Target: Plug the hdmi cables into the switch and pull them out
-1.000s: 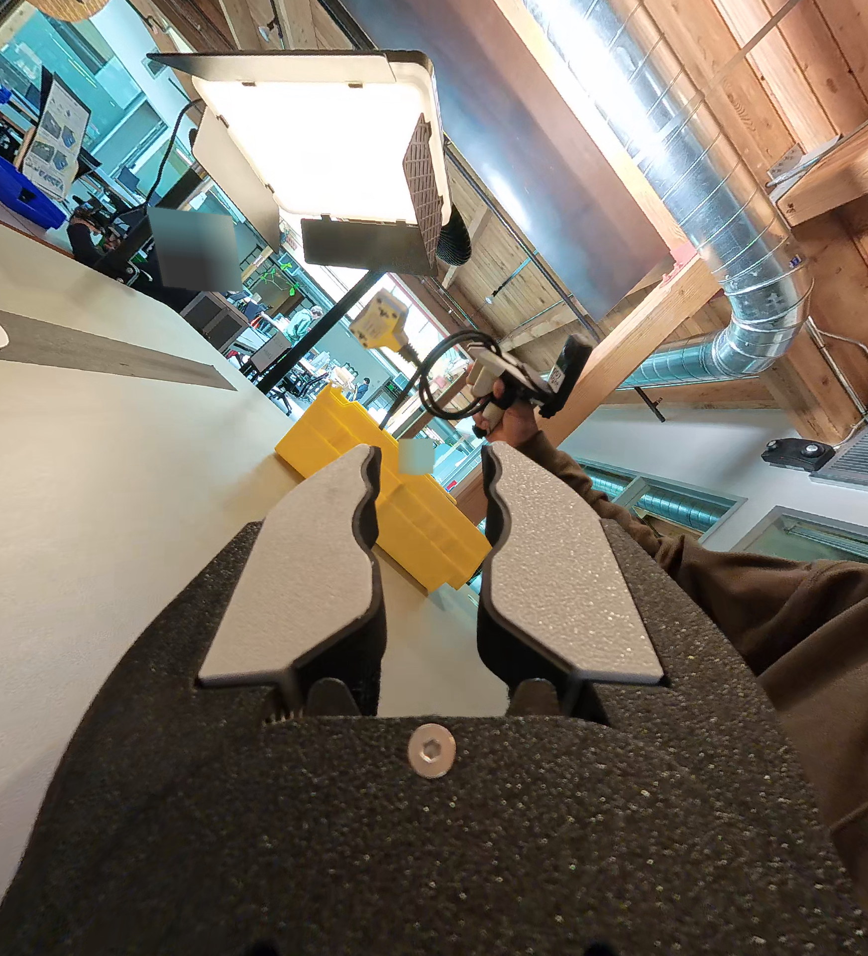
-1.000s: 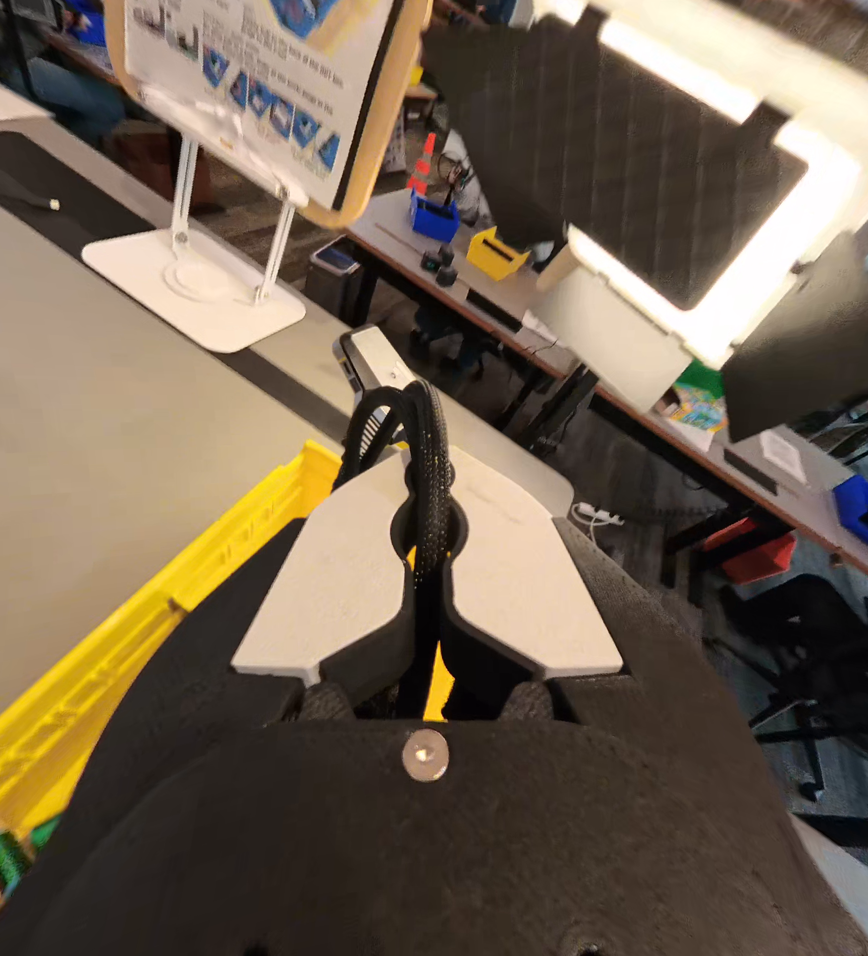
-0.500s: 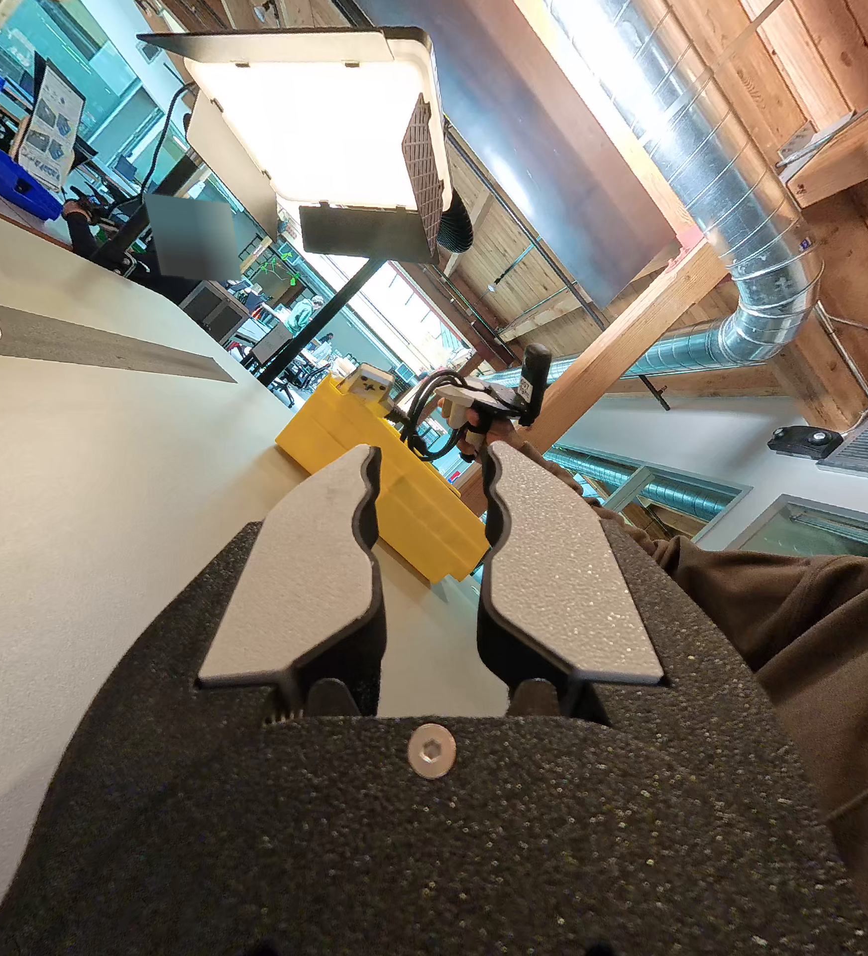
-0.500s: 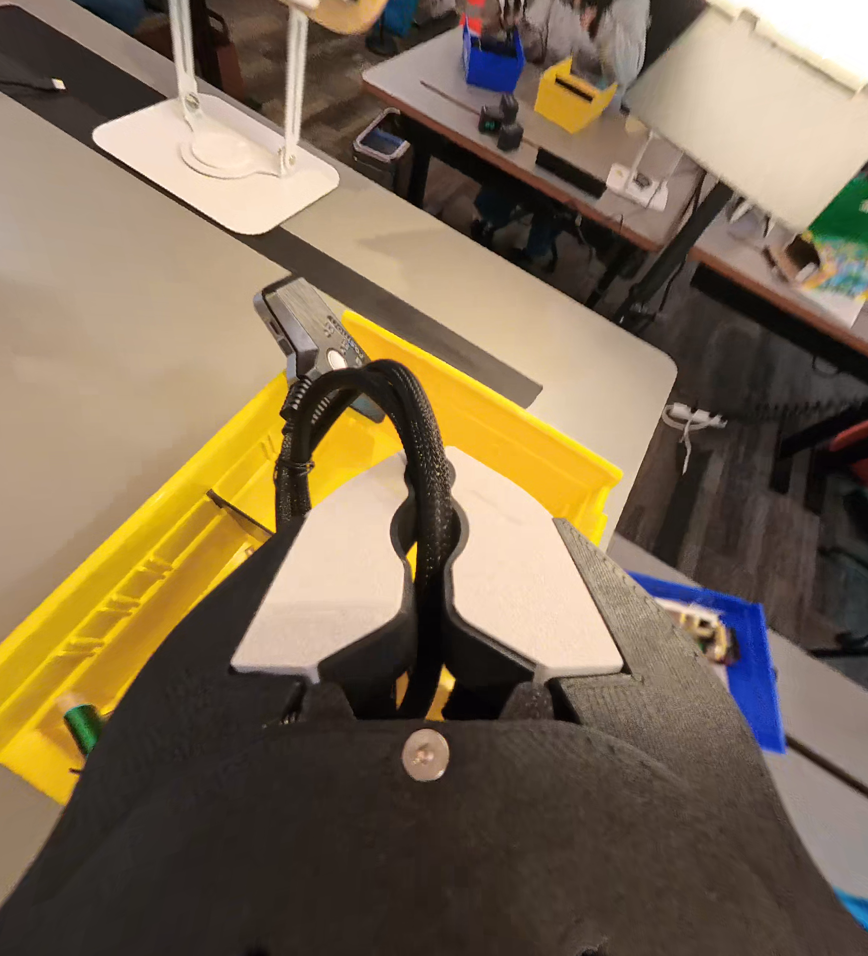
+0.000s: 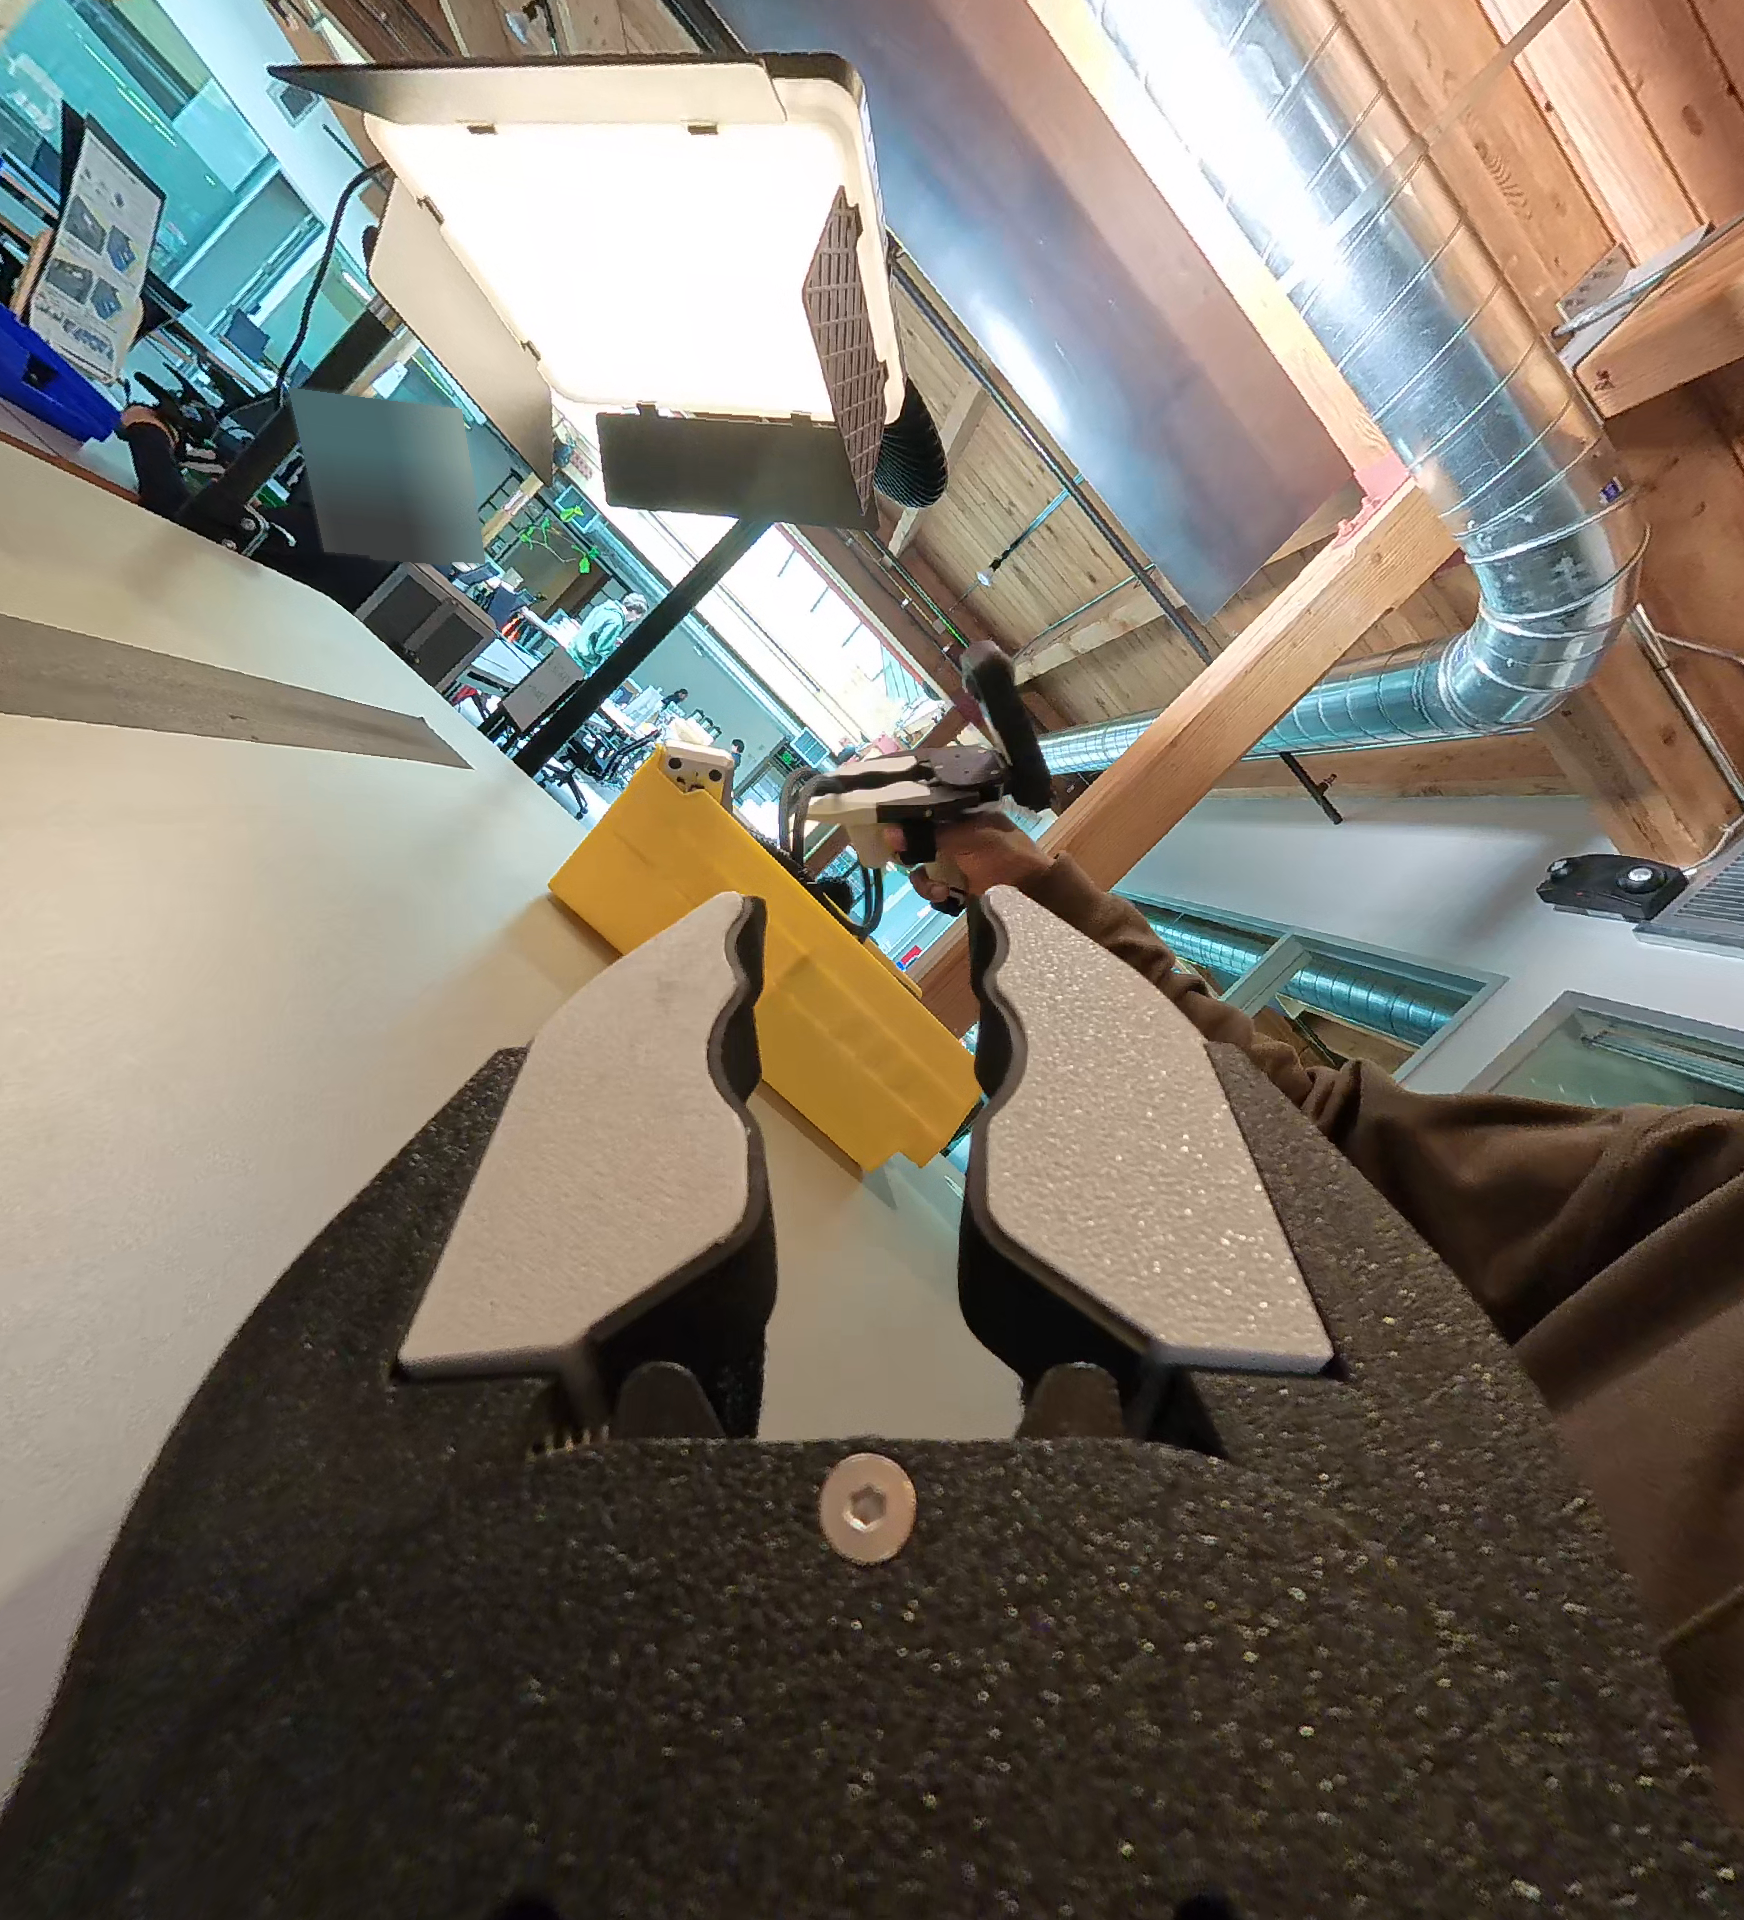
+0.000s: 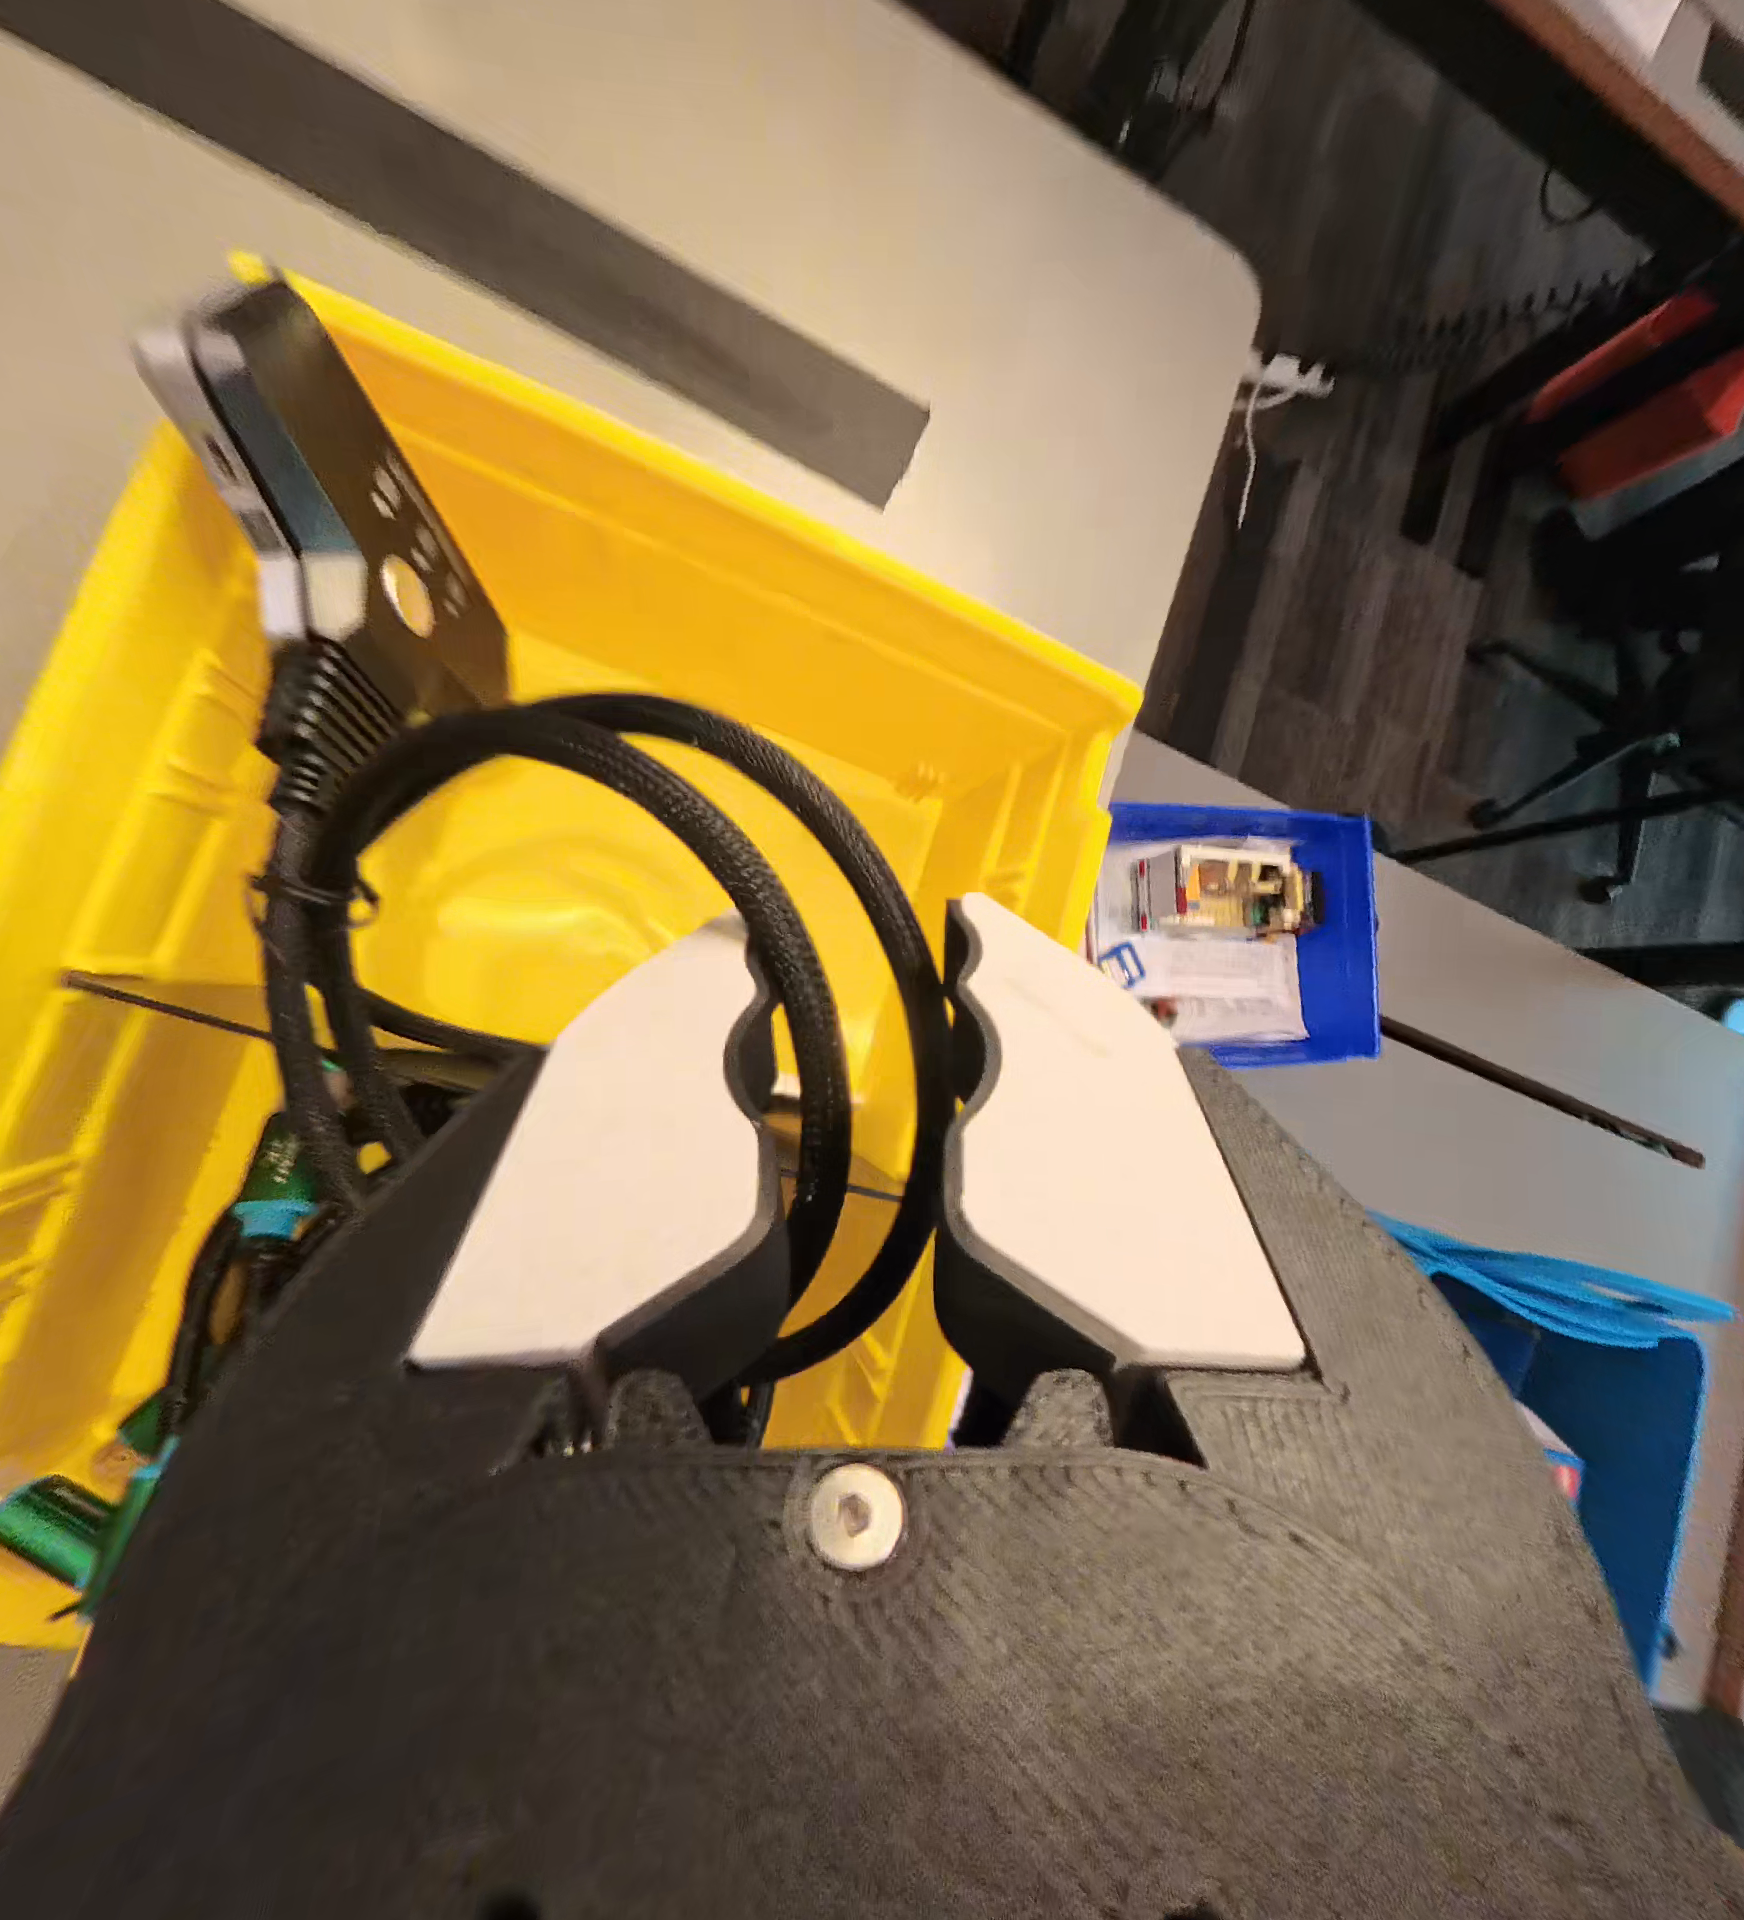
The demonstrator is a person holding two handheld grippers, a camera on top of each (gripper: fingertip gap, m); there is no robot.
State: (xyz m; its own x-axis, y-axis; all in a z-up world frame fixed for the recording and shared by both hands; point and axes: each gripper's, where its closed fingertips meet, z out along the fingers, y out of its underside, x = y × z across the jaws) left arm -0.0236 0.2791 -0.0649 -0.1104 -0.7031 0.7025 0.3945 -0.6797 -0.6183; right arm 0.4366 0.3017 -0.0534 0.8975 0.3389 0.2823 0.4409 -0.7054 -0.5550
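My right gripper (image 6: pixel 852 935) hangs over a yellow bin (image 6: pixel 743 582) with its jaws apart. Two loops of a black braided cable (image 6: pixel 702 769) pass loosely between the fingers; the pads do not press on them. The cable ends in a flat grey and black device (image 6: pixel 328 499) that leans on the bin's far left corner. My left gripper (image 5: pixel 868 914) is open and empty, low over the table (image 5: pixel 172 1039), and points at the bin's side (image 5: pixel 806 987). The left wrist view shows the right gripper (image 5: pixel 847 800) above the bin and the device's end (image 5: pixel 693 769) over the rim.
More cables with green ends (image 6: pixel 47 1517) lie in the yellow bin. A blue bin (image 6: pixel 1252 925) with small parts stands beyond it. A black strip (image 5: pixel 172 696) crosses the table. A lit light panel (image 5: pixel 629 229) hangs above. A person's brown sleeve (image 5: pixel 1470 1174) is at the right.
My right gripper tipped down over the yellow bin, lowering the device into its corner. Its jaws, shut on the cable before, have opened and let the cable go. The left gripper barely moved.
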